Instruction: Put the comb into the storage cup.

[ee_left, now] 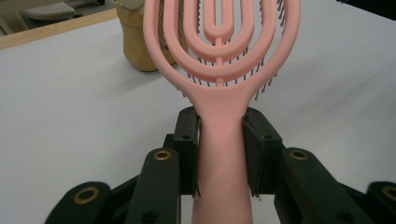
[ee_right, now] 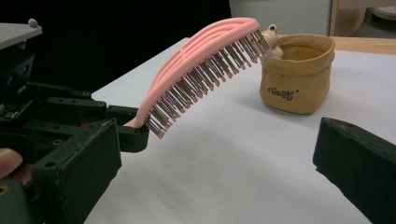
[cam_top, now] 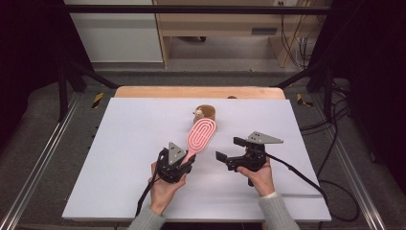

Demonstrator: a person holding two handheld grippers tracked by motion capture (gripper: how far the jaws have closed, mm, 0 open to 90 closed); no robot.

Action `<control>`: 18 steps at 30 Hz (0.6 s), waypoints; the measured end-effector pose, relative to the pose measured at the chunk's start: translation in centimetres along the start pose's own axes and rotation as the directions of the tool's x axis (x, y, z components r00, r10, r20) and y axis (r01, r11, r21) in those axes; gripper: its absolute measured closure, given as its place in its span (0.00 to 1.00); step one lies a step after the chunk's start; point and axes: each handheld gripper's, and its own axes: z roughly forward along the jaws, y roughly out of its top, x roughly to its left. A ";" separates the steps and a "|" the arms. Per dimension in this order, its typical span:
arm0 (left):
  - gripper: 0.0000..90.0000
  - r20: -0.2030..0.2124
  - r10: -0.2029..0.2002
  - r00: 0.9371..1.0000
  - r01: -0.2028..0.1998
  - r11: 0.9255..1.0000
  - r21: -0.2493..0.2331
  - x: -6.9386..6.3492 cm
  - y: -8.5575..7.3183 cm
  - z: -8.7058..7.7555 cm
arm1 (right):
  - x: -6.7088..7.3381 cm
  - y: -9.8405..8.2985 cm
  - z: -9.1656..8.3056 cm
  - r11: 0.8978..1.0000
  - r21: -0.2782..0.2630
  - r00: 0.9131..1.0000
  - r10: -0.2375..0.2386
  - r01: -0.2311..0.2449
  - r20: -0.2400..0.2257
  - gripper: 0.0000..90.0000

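The left gripper (cam_top: 187, 163), just short of the bench's (cam_top: 119, 158) near edge and about mid-width, has its fingers (ee_left: 187, 149) pinching the brush (cam_top: 201, 135) by the handle, bristles down, head raised and angled toward the far edge. Beside it on the right, the right gripper (cam_top: 229, 149) hangs with fingers (ee_right: 359, 158) spread and nothing between them. Beyond the brush head, toward the far edge, stands a small tan bag (cam_top: 207, 113) with a toy peeking out. To carry the brush on well, the pinch should probably stay square on the handle, and the head wants lifting clear of the bag's rim so the bristles do not catch and tip it.
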 end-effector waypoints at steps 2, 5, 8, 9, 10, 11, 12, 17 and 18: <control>0.77 -0.001 -0.002 1.000 0.002 1.000 -0.003 -0.1 -0.1 0.1 | 0.0 0.0 0.0 1.000 -0.004 1.000 0.007 -0.007 0.000 0.01; 0.77 -0.002 -0.004 1.000 0.004 1.000 -0.004 -0.4 -0.2 0.3 | 0.0 0.0 0.1 1.000 -0.004 1.000 0.016 -0.015 0.004 0.02; 0.77 -0.003 -0.005 1.000 0.005 1.000 -0.006 -0.6 -0.3 0.4 | -0.1 0.0 0.2 1.000 -0.002 1.000 0.025 -0.025 0.006 0.02; 0.77 -0.003 -0.001 1.000 0.001 1.000 -0.002 -0.7 -0.3 0.4 | -0.1 0.0 0.3 1.000 -0.002 1.000 0.027 -0.027 0.007 0.02; 0.77 -0.004 0.000 1.000 0.000 1.000 -0.002 -0.7 -0.3 0.5 | -0.1 0.0 0.3 0.999 -0.004 0.999 0.033 -0.033 0.006 0.02; 0.77 -0.003 0.000 1.000 0.000 1.000 -0.002 -0.8 -0.4 0.5 | -0.1 0.0 0.3 0.999 -0.003 0.999 0.036 -0.036 0.005 0.02; 0.77 -0.002 0.001 1.000 -0.001 1.000 -0.002 -0.8 -0.4 0.5 | -0.1 0.0 0.3 0.999 -0.002 0.999 0.035 -0.035 0.008 0.02; 0.77 0.002 0.000 1.000 0.000 1.000 -0.007 -1.1 -0.4 0.7 | -0.2 -0.1 0.5 0.999 0.006 0.999 0.044 -0.044 0.014 0.02; 0.77 -0.001 0.003 1.000 -0.003 1.000 -0.008 -1.2 -0.4 0.7 | -0.2 -0.1 0.5 0.999 0.007 0.999 0.046 -0.046 0.014 0.02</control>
